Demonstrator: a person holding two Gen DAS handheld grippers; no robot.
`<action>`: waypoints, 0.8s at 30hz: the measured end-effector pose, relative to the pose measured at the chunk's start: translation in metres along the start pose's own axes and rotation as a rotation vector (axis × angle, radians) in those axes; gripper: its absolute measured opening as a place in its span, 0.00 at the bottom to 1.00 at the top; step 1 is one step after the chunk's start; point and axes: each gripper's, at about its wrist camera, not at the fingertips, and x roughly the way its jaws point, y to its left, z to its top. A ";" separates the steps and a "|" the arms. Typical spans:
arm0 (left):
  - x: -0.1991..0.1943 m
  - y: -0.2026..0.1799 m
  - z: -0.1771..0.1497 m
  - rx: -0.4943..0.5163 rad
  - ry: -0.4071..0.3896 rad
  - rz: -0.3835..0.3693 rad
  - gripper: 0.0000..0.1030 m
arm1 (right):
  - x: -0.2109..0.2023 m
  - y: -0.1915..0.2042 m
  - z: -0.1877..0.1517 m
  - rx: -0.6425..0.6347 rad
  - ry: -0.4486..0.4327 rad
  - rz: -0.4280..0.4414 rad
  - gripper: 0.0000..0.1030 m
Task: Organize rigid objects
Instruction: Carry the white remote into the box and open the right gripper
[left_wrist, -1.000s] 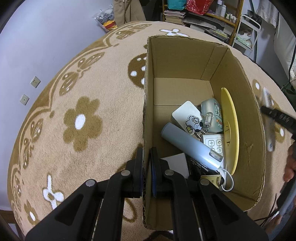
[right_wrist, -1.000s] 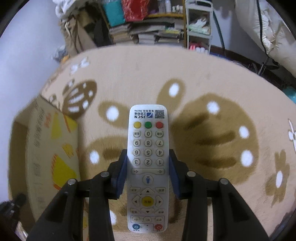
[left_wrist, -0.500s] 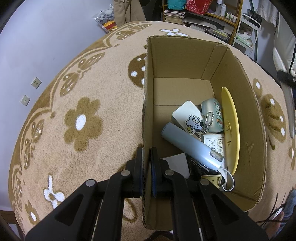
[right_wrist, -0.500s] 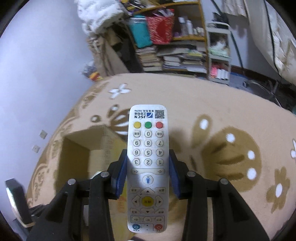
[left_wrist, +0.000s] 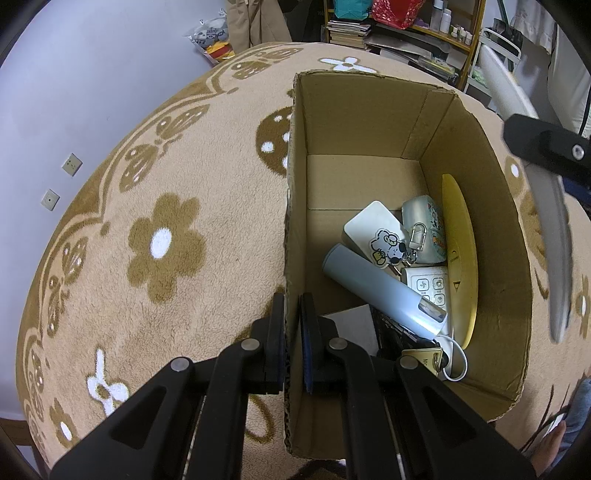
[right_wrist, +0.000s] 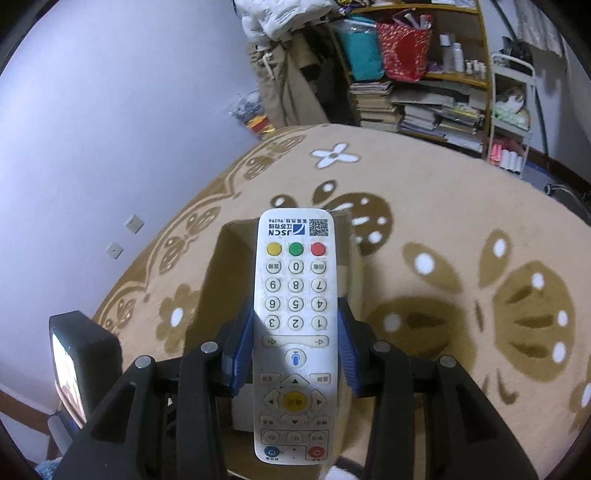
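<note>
An open cardboard box stands on the flowered rug. My left gripper is shut on the box's left wall, one finger outside and one inside. In the box lie a yellow plate on edge, a pale blue bottle, a white card with a dog sticker, a green pouch and a small white remote. My right gripper is shut on a long white remote, held above the box. In the left wrist view that remote shows edge-on over the box's right wall.
The beige and brown rug lies around the box on all sides. Shelves with books and bags stand at the back. A grey wall with sockets is on the left. A person's foot shows near the box's front right corner.
My right gripper has carried the white remote up from over the rug to above the box. The left gripper and the box have stayed still.
</note>
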 end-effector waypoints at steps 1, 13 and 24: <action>0.000 0.000 0.000 -0.001 0.000 -0.001 0.07 | 0.002 0.002 -0.002 -0.004 0.007 0.007 0.43; -0.001 0.000 0.001 -0.005 0.001 -0.006 0.07 | 0.035 0.012 -0.023 -0.069 0.108 0.011 0.43; -0.001 0.002 0.000 -0.010 -0.001 -0.013 0.07 | 0.049 0.018 -0.032 -0.095 0.134 -0.036 0.43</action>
